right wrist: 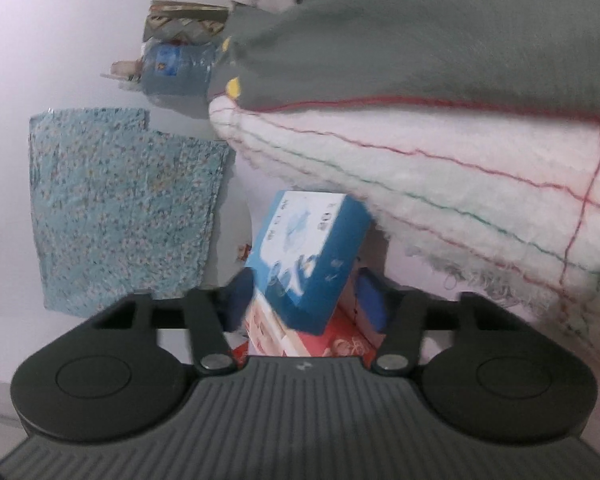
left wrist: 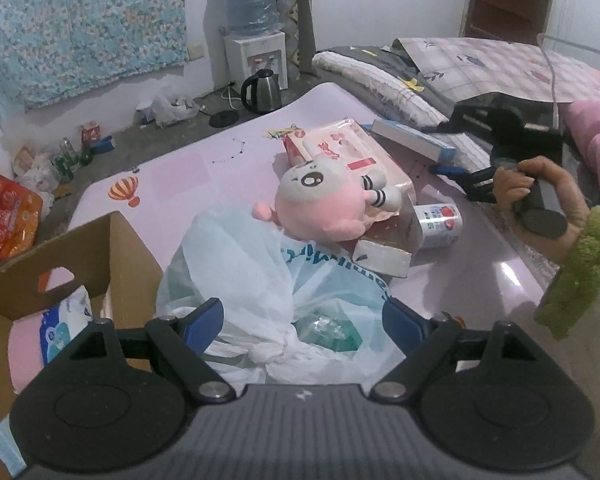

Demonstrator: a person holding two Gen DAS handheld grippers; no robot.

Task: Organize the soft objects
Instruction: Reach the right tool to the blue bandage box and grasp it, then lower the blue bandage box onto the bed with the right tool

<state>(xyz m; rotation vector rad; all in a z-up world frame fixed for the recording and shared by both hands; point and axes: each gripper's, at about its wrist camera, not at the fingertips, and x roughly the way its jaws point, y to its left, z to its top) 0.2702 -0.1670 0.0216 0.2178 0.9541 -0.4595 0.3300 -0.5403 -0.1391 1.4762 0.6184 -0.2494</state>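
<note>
Left gripper point(left wrist: 302, 320) tilted down, jaws apart over white plastic bag point(left wrist: 260, 280); right gripper point(right wrist: 304, 300) rolled sideways, seemingly clamped on blue box point(right wrist: 308, 252), contact blurred.

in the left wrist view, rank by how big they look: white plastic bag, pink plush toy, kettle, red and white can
1. white plastic bag, though it lies nearest the camera, which inflates it
2. pink plush toy
3. kettle and red and white can: these look alike in size, and the kettle stands farther off, so no ranking
</note>
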